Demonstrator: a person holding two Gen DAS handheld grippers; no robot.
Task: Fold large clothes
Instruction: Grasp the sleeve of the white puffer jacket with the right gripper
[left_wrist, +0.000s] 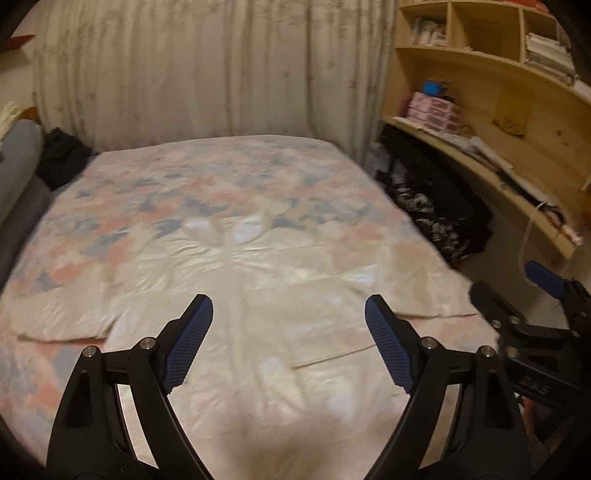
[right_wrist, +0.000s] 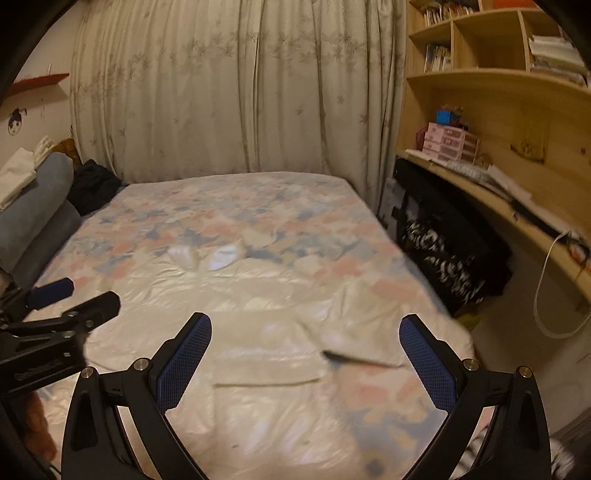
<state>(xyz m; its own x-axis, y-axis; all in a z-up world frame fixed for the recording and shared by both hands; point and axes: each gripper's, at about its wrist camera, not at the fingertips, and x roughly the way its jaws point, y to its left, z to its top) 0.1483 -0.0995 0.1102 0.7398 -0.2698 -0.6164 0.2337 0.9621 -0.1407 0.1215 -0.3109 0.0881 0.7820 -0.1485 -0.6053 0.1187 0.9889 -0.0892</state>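
A: On the bed, spread flat over the patterned cover, lies the shirt, a pale shiny one with its collar toward the curtain and its sleeves out to either side

B: Why laid out like that?

A: Likely so every edge can be reached before folding. Flat and face up, nothing looks folded over yet, so I judge the task is at its start

B: And the grippers?

A: Both hang above the near part of the shirt, tilted down at it. The left gripper has its jaws spread wide with nothing between the blue pads, only cloth far below. The right gripper looks the same in its own view, jaws wide and empty. Neither touches the shirt

B: Are they close together?

A: Side by side: each one shows at the edge of the other's view. That would suit taking the hem or the two sides at once

B: Anything in the way?

A: A shelf and a dark bag stand right of the bed, clear of the shirt. The cloth looks slippery, so a thin pinch might slide off
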